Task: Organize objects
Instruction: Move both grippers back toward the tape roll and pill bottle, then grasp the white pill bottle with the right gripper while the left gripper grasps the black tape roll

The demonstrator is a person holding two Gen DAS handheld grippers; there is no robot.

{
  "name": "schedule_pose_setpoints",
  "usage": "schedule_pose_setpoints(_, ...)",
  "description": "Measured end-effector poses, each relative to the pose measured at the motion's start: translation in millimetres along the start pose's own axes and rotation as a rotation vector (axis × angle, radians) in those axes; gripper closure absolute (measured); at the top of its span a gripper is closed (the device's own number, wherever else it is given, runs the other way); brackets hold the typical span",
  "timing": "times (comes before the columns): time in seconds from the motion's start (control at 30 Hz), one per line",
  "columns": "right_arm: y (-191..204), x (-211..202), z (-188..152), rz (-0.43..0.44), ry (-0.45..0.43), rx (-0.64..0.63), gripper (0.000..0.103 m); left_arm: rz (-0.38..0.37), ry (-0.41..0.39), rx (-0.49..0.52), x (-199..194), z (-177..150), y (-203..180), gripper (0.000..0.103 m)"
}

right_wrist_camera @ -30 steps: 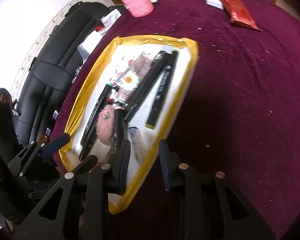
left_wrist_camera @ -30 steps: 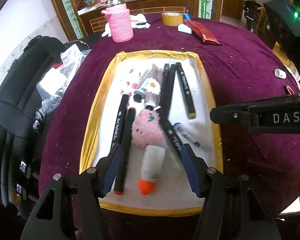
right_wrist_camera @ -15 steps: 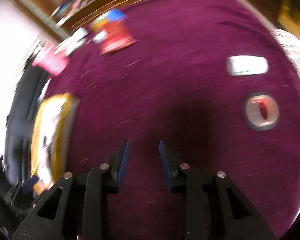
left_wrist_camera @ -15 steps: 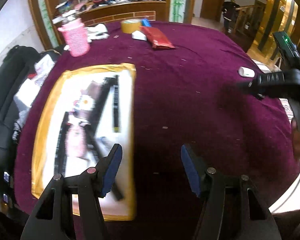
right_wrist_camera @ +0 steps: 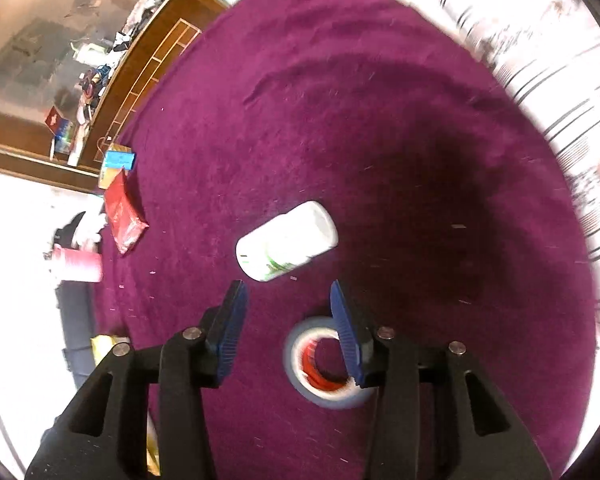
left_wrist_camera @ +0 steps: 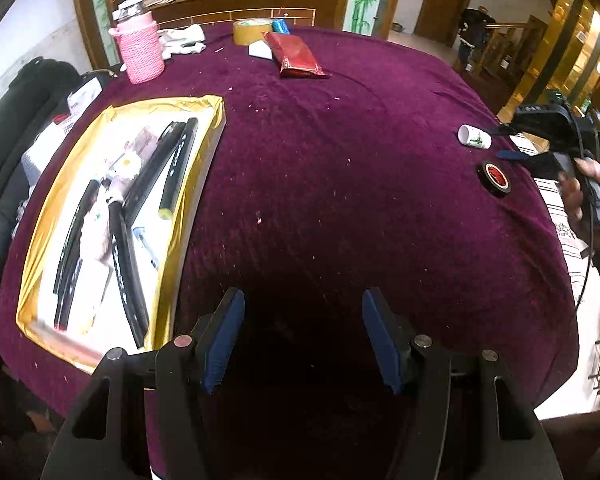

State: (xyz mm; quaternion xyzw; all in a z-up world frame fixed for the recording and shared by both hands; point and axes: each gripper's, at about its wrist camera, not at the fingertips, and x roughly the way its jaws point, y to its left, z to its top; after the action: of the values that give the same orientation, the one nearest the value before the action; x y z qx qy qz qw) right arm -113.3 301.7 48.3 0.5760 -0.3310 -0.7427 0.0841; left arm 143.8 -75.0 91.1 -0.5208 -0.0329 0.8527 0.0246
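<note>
A gold-rimmed tray (left_wrist_camera: 196, 184) with several black markers (left_wrist_camera: 176, 168) and other small items sits at the table's left. A small white bottle (right_wrist_camera: 286, 242) lies on its side on the purple cloth, also in the left wrist view (left_wrist_camera: 474, 137). A tape roll with a red core (right_wrist_camera: 320, 364) lies near it, also in the left wrist view (left_wrist_camera: 496, 176). My right gripper (right_wrist_camera: 286, 292) is open, just short of the white bottle, above the tape roll; it shows at the far right (left_wrist_camera: 540, 148). My left gripper (left_wrist_camera: 302, 312) is open and empty over bare cloth.
A pink knitted cup (left_wrist_camera: 139, 54), a yellow tape roll (left_wrist_camera: 252, 31), a red packet (left_wrist_camera: 296, 55) and white cloth (left_wrist_camera: 182, 42) lie at the table's far side. A black chair (left_wrist_camera: 4, 140) stands left of the table. The table edge curves close on the right.
My left gripper has swung right, off the tray, over bare cloth. My right gripper has moved from the tray to the table's right side and opened wider near the white bottle.
</note>
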Motion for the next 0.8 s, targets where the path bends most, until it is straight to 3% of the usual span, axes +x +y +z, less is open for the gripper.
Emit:
schedule_pose_setpoints(0.2, 8, 27, 23, -0.008, 0.005, 0.035, 0.062, 0.032, 0.013, -0.035, -2, -10, -4, 0.048)
schedule_pose_setpoints(0.43, 35, 46, 45, -0.126, -0.004, -0.077, 0.06, 0.022, 0.037, -0.058, 5, -10, -8, 0.048)
schedule_pose_setpoints(0.57, 57, 56, 39, -0.249, 0.01, -0.252, 0.06, -0.043, 0.048, -0.045, 14, 3, -20, 0.048)
schedule_pose_setpoints(0.7, 60, 55, 21, -0.31, 0.024, -0.401, 0.067, -0.125, 0.049, -0.011, 24, 21, -39, 0.048)
schedule_pose_setpoints(0.8, 49, 45, 15, -0.282, 0.034, -0.404, 0.071, -0.185, 0.037, 0.037, 33, 40, -62, 0.048)
